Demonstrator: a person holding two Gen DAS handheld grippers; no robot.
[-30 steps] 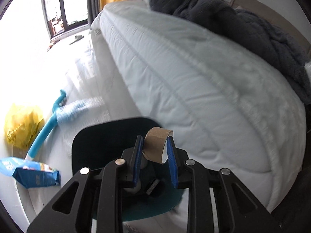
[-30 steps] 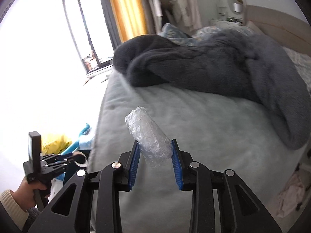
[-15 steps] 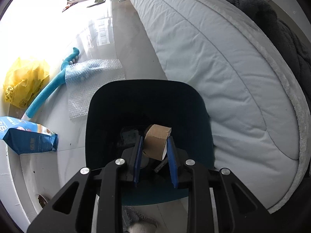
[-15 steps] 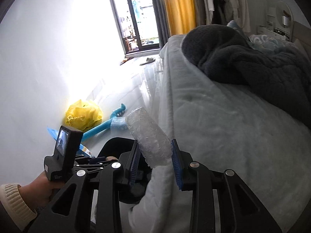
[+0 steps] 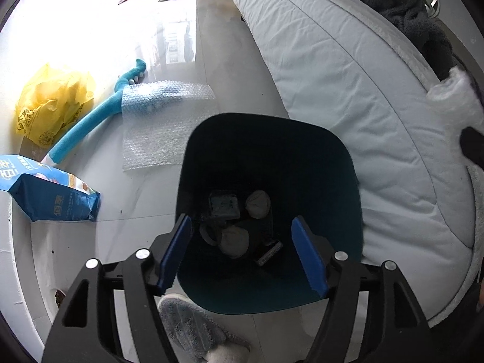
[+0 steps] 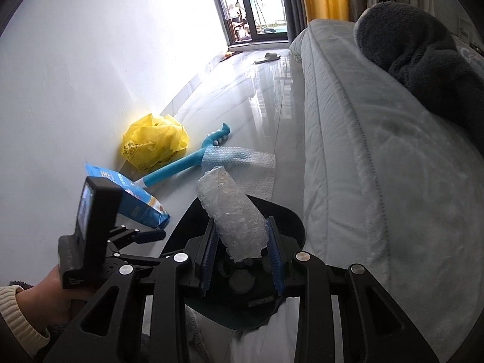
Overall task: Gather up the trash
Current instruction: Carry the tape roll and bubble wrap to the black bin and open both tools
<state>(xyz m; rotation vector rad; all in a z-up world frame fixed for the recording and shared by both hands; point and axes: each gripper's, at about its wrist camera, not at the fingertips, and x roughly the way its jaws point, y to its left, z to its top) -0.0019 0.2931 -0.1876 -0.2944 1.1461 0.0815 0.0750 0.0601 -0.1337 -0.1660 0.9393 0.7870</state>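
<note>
My left tongs (image 5: 242,254) have just opened wide, empty over the bin (image 5: 348,181): cardboard tube dropped. Right tongs (image 6: 242,257) grip the bubble-wrap roll (image 6: 233,211), next in.

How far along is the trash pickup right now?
Done: several scraps already lie in the dark bin, and the left gripper, jaws just opened, hangs empty over it. In hand: the right gripper holds a bubble-wrap roll. Left: the bubble-wrap sheet on the floor.
</note>
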